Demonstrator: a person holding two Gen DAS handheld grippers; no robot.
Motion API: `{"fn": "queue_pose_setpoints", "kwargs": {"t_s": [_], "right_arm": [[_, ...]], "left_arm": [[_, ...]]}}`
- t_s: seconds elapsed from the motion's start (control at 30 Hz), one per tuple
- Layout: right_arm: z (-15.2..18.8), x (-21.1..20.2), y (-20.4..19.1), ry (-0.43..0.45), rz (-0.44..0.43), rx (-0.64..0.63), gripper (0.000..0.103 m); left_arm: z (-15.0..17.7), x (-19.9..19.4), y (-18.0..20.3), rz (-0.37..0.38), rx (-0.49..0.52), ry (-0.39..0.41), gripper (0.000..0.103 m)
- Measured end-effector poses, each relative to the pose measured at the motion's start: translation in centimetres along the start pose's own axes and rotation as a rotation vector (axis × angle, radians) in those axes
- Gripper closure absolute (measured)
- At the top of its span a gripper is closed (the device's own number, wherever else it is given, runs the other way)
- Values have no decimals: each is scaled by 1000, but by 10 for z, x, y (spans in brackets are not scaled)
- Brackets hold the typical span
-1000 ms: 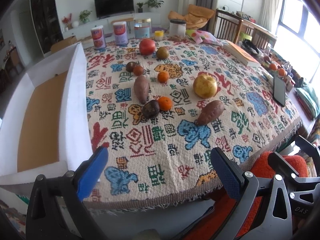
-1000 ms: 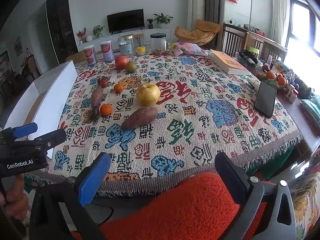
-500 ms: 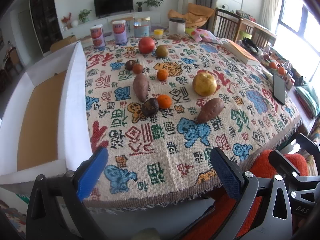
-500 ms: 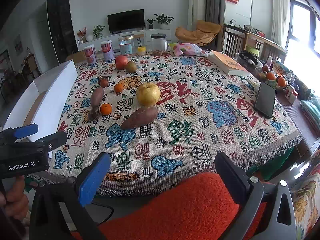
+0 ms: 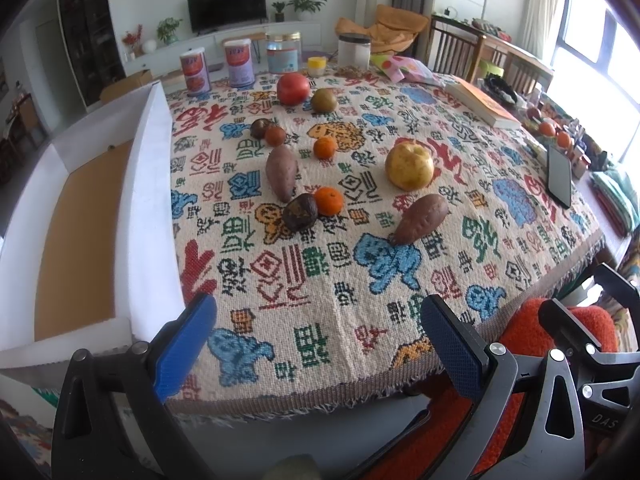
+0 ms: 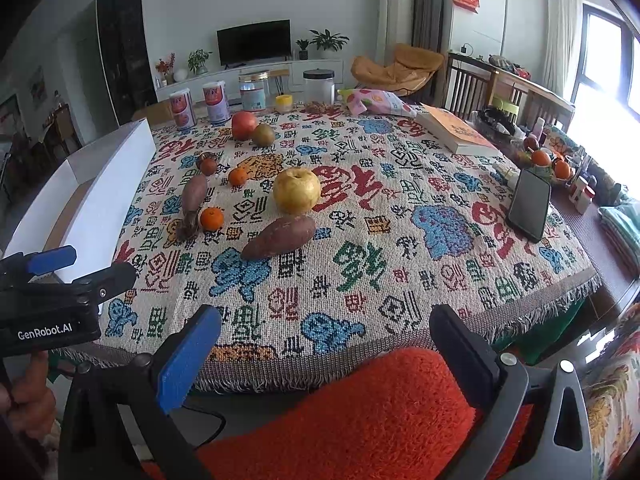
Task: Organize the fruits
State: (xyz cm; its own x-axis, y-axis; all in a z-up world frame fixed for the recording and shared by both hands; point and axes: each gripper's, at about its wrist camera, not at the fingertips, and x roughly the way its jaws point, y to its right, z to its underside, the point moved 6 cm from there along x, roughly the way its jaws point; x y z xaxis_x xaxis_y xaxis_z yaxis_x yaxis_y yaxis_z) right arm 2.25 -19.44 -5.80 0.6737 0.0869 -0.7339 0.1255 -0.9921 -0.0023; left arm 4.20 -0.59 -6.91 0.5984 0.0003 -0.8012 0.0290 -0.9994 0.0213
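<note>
Fruit and roots lie scattered on the patterned cloth. A big yellow pear [image 5: 409,165] [image 6: 296,190] sits mid-table, with a sweet potato [image 5: 420,218] [image 6: 279,237] just in front of it. A second sweet potato [image 5: 281,172], two oranges [image 5: 329,201] [image 5: 325,147], a dark avocado [image 5: 300,212], a red apple [image 5: 293,88] and a green-brown fruit [image 5: 323,100] lie further left and back. My left gripper [image 5: 316,332] hovers open over the near table edge, holding nothing. Open as well, my right gripper [image 6: 324,344] hangs above an orange cushion [image 6: 360,412], short of the table.
A white box [image 5: 148,184] with a brown floor stands at the table's left side. Cans and jars [image 5: 236,62] line the far edge. A book [image 6: 456,132] and a black phone [image 6: 530,204] lie on the right, beside a cluttered side surface.
Both grippers have barely moved; the left view has crept slightly forward toward the table. Nothing was picked up or released.
</note>
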Motion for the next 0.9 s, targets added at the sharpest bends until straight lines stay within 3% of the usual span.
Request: {"fn": "queue_pose_setpoints", "kwargs": {"t_s": [0.77, 0.9], "right_arm": [[-2, -2, 2, 14, 22, -18, 0], [-7, -7, 6, 43, 58, -51, 0]], "left_arm": [[2, 2, 0, -6, -3, -6, 1], [-1, -1, -2, -12, -3, 4, 1]]}}
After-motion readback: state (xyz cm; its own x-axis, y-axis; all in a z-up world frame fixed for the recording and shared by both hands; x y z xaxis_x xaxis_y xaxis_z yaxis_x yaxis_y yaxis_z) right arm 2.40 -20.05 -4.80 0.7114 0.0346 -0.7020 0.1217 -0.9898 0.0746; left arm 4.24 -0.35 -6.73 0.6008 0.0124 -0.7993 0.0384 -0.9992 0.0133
